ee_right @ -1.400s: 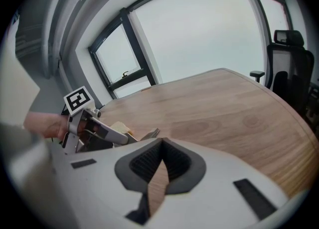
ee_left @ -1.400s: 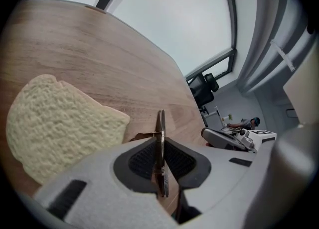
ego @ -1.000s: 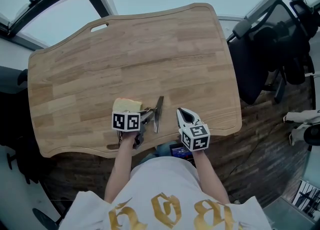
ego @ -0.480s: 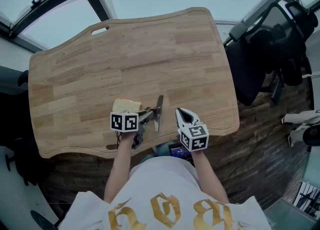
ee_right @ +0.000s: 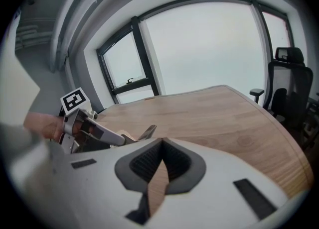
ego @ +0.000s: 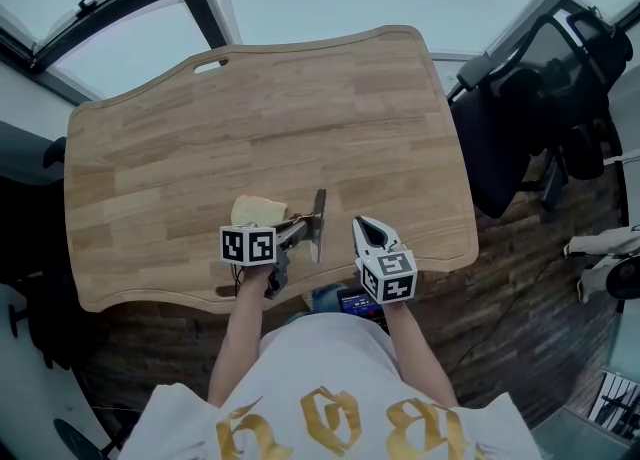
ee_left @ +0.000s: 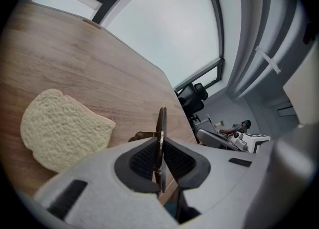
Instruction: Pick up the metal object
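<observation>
A thin flat metal object (ego: pixel 318 225) stands on edge near the wooden table's (ego: pixel 300 108) front edge. My left gripper (ego: pixel 298 232) is shut on it. In the left gripper view the metal object (ee_left: pixel 161 123) runs as a narrow strip between the dark pads (ee_left: pixel 144 159) of my left gripper (ee_left: pixel 160 148). A slice of bread (ego: pixel 257 211) lies just left of it; this bread (ee_left: pixel 60 128) rests flat on the wood. My right gripper (ego: pixel 368 232) hovers to the right of the metal object, shut and empty. The right gripper view shows my right gripper (ee_right: pixel 160 152) with jaws together, and the metal object (ee_right: pixel 145 133) to the left.
A black office chair (ego: pixel 530 118) stands off the table's right side, the same chair (ee_right: pixel 290 86) showing in the right gripper view. The table's front edge (ego: pixel 200 300) runs right below both grippers. Large windows (ee_right: pixel 209 44) lie beyond the far edge.
Both grippers and the metal object keep their places; only the head view has shifted slightly.
</observation>
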A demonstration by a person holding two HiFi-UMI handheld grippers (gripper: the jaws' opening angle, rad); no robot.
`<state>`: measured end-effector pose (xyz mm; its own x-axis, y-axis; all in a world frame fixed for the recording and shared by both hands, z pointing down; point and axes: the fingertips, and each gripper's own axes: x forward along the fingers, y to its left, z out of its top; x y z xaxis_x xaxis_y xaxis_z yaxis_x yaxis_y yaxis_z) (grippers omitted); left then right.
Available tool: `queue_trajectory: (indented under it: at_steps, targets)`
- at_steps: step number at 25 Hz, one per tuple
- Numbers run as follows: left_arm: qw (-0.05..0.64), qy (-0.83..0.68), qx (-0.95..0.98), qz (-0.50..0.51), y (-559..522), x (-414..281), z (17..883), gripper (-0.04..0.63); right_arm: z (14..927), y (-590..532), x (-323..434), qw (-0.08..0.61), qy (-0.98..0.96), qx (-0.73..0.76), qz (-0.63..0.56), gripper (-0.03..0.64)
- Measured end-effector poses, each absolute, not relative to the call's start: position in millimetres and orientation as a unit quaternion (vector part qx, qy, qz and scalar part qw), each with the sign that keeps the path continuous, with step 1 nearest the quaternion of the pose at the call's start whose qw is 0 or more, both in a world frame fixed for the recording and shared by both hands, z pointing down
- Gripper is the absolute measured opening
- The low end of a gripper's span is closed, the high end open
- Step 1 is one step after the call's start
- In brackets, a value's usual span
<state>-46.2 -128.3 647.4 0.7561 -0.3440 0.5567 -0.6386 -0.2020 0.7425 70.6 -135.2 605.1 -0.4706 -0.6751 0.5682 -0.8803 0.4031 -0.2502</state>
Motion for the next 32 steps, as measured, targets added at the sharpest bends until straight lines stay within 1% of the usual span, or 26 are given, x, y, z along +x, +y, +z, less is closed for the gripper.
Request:
queue_trajectory:
  at_steps: [32]
  targets:
    - [0.553,-0.349,0.754,-0.051,-90.0,-81.6,570.6,0.047,549.5,-94.1,54.9,0.162,-0.844,0.476,0.187,0.011]
